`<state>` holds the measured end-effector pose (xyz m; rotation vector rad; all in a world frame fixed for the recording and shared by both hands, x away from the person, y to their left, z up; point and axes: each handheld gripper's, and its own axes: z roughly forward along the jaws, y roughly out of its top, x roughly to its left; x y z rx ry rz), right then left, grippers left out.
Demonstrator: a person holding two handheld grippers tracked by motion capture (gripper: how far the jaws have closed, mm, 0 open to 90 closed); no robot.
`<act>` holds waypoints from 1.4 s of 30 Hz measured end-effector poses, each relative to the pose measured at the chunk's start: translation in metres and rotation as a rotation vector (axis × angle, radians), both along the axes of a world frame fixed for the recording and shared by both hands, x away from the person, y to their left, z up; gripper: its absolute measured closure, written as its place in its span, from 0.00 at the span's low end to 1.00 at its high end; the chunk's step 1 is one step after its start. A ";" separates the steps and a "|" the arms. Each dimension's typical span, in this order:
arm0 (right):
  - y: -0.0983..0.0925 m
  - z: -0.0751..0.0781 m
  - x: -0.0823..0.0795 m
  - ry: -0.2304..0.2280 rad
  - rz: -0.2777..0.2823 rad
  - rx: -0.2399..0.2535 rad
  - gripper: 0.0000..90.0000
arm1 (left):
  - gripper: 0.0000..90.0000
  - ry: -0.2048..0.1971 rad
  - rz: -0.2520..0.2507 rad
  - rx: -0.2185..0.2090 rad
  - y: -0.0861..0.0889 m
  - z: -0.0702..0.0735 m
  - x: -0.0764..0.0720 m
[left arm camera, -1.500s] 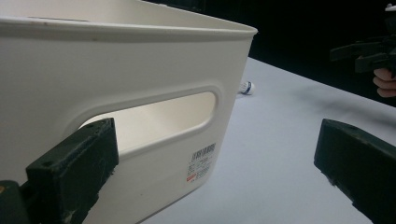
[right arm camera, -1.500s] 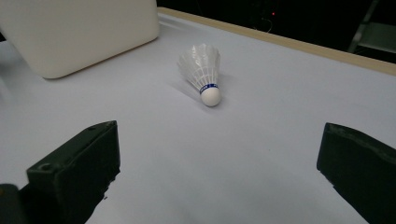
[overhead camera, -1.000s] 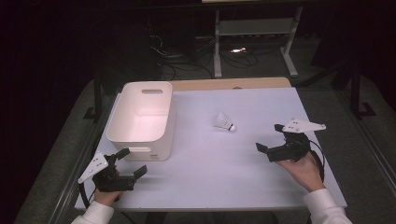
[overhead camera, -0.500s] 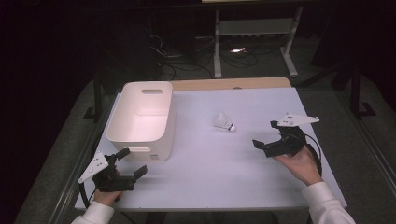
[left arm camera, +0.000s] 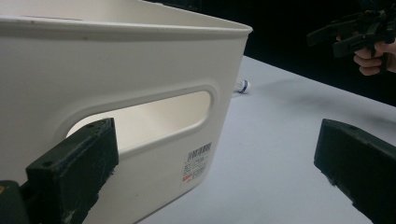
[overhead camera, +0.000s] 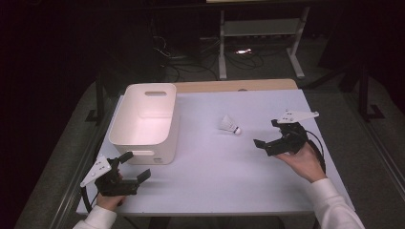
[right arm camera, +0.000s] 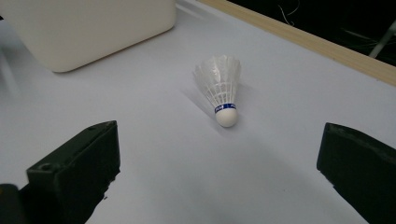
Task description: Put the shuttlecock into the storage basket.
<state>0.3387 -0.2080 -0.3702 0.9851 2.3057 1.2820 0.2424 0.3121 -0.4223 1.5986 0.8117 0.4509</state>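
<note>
The right tool [overhead camera: 268,137], jaws spread wide, faces the shuttlecock [overhead camera: 229,124] lying on the desk [overhead camera: 215,181] near the bin [overhead camera: 145,143], apparently lined up to grasp it, while the left tool [overhead camera: 130,167], also released, waits beside the bin.

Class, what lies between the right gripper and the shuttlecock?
Nothing: bare white table separates the open right gripper from the shuttlecock, as the right gripper view shows.

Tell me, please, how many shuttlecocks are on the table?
1: the shuttlecock lies on its side on the table, between the white bin and the right gripper. The bin's floor looks empty.
</note>
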 end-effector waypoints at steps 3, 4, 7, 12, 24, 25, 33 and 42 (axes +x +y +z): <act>0.001 0.001 0.002 0.003 0.005 -0.003 0.00 | 0.00 0.000 0.000 0.000 0.000 0.000 0.000; 0.002 0.001 0.003 0.006 0.007 -0.004 0.00 | 0.00 -0.001 0.000 0.001 0.000 0.000 0.000; 0.004 0.002 0.006 0.009 0.015 -0.008 0.00 | 0.00 0.000 0.000 -0.002 0.000 0.000 0.000; 0.009 0.004 0.011 0.011 0.024 -0.017 0.00 | 0.00 0.002 0.001 -0.006 0.000 0.000 0.000; 0.018 0.004 0.022 0.034 0.039 -0.032 0.00 | 0.00 0.003 -0.002 -0.006 -0.001 0.000 0.000; 0.019 0.004 0.022 0.040 0.037 -0.025 0.00 | 0.00 0.002 -0.003 -0.006 -0.001 0.000 0.000; 0.022 0.002 0.028 0.050 0.042 -0.026 0.00 | 0.00 0.002 -0.004 0.000 0.000 0.000 0.001; 0.022 -0.003 0.038 0.063 0.040 -0.026 0.00 | 0.00 0.001 -0.002 -0.004 0.000 -0.001 0.001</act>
